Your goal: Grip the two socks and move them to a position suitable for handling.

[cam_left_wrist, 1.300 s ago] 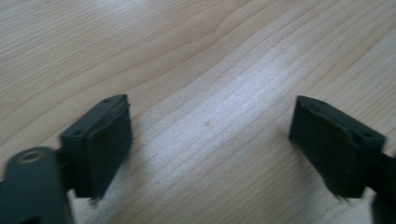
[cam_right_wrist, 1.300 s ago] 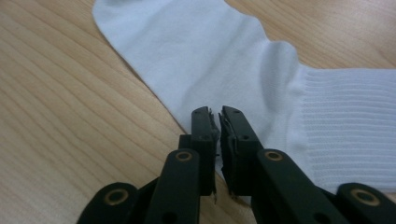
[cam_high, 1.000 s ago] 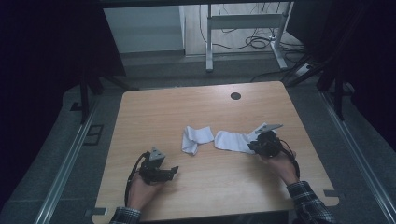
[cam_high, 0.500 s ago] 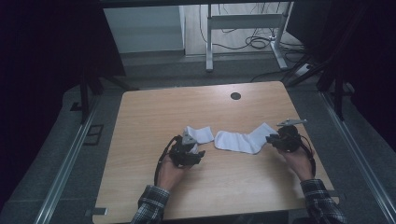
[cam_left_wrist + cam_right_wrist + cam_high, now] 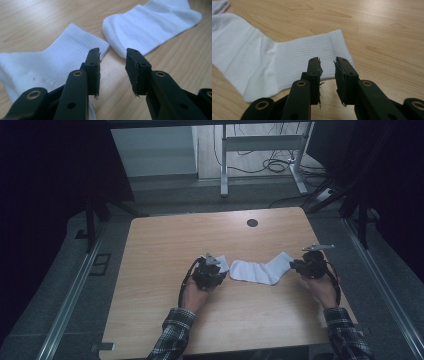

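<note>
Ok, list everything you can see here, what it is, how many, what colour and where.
Socks: two, white. One sock lies flat at the table's middle; the other sock lies beside it under the left gripper, apart from it.
Table: one, light wood, with a round black hole near its far edge.
Metal frame: one, grey, on the floor beyond the table, with dark cables near it.
Left gripper: one, black, fingers open, bare table between them, at the sock's cuff corner.
Right gripper: one, black, fingers open, at the flat sock's cuff edge.
Sleeves: two, plaid, at the near edge.
</note>
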### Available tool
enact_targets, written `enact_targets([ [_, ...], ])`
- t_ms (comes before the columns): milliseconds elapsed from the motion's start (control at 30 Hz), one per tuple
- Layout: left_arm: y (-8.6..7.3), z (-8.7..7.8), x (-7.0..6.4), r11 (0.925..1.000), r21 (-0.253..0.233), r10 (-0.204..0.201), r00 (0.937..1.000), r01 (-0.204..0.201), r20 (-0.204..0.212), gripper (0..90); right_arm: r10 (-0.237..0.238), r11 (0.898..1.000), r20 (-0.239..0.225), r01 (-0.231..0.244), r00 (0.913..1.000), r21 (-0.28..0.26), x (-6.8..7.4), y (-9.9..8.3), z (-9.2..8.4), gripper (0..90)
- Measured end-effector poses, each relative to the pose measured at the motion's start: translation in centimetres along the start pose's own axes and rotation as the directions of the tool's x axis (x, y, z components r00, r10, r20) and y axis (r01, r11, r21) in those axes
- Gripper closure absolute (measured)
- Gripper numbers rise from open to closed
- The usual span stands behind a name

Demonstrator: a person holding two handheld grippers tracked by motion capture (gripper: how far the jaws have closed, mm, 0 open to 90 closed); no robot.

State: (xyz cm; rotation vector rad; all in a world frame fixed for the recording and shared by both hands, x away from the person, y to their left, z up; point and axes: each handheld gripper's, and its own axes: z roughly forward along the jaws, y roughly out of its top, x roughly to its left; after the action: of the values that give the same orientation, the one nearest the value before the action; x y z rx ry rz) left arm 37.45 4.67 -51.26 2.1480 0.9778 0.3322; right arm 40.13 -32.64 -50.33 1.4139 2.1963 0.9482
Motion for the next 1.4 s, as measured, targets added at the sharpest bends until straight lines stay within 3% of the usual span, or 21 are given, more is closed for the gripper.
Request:
enact_targets([
  [300,1.0,2.1,-0.2,1.0000,-0.004,-0.007,0.9999,0.007,-0.013,67.6,0.005,1.000,0.019,-0.005,0.9998,-0.003,-0.7,0.7,1.1,72.4],
  [367,1.2,2.6,-0.3,1.0000,-0.006,-0.005,0.9999,0.005,-0.012,65.2,-0.015,1.000,0.037,0.015,0.9992,-0.008,-0.9,0.7,1.4,69.2],
  [667,1.3,4.5,-0.9,0.9999,0.005,-0.011,0.9998,0.011,-0.018,57.0,-0.014,1.000,0.055,0.014,0.9984,0.000,-1.7,0.2,2.5,55.7],
  [867,1.5,4.6,-1.1,0.9999,0.013,0.008,0.9997,-0.008,-0.022,65.7,-0.013,0.999,0.054,0.011,0.9984,0.030,-1.6,-0.1,3.2,66.1],
  [900,1.5,4.7,-1.1,0.9997,0.021,0.016,0.9997,-0.015,-0.021,72.6,-0.017,0.999,0.055,0.015,0.9983,0.036,-1.4,-0.1,3.2,75.1],
  [1033,1.3,4.4,-1.1,0.9995,0.015,0.027,0.9995,-0.027,-0.014,85.4,-0.020,0.999,0.059,0.017,0.9981,0.046,-0.9,0.0,3.1,79.9],
  [1167,1.1,4.0,-1.4,0.9990,0.001,0.045,0.9987,-0.045,-0.024,86.3,-0.017,0.999,0.051,0.014,0.9986,0.044,-0.8,0.0,2.7,80.2],
  [1400,1.7,2.4,-1.4,0.9990,-0.028,0.034,0.9994,-0.034,-0.006,85.7,-0.015,1.000,0.032,0.016,0.9994,-0.011,-0.5,0.4,0.8,80.0],
])
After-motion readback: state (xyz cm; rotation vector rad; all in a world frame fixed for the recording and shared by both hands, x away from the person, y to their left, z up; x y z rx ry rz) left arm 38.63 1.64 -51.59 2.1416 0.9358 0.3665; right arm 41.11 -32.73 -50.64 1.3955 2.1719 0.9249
